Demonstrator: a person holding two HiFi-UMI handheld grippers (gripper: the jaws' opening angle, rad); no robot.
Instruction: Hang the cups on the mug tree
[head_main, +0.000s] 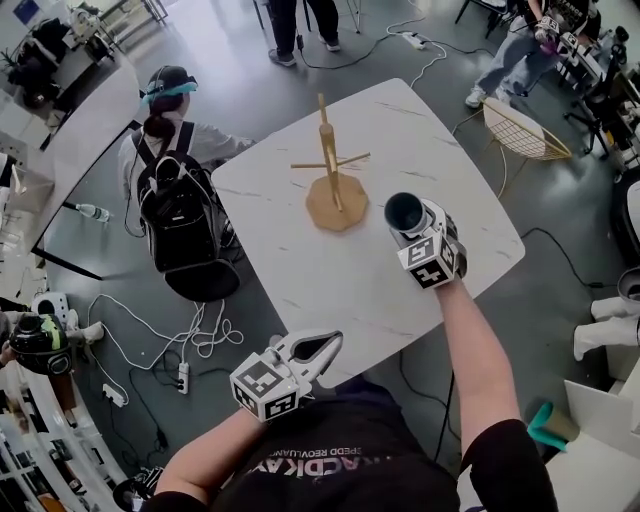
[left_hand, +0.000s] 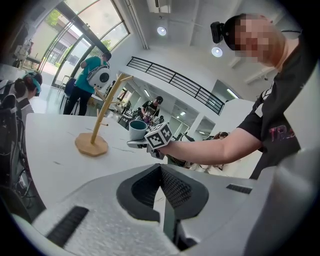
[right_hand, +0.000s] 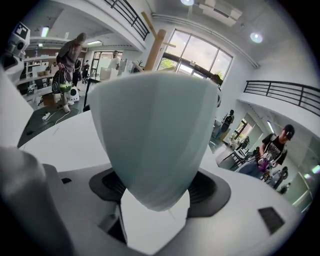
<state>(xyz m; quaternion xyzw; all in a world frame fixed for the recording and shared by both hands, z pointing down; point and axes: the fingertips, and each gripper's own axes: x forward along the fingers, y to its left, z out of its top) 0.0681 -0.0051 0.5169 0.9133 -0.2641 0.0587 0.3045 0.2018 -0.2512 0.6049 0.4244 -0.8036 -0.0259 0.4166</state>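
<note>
Head view: white marbled table (head_main: 300, 260); wooden tree (head_main: 334, 185) w/ octagonal base and thin pegs, upright mid-table. R gripper (head_main: 410, 226) near the base, clamped on a round cup (head_main: 404, 210), dark inside. L gripper (head_main: 325, 348) at the near table edge.
L gripper view: ribbed jaws together, nothing betw. them.
R gripper view: smooth pale-teal tapered cup pinched betw. jaws; tree post behind it.

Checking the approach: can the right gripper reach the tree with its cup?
Probably yes: the right gripper holds the cup close beside the tree, with only bare table between them.
</note>
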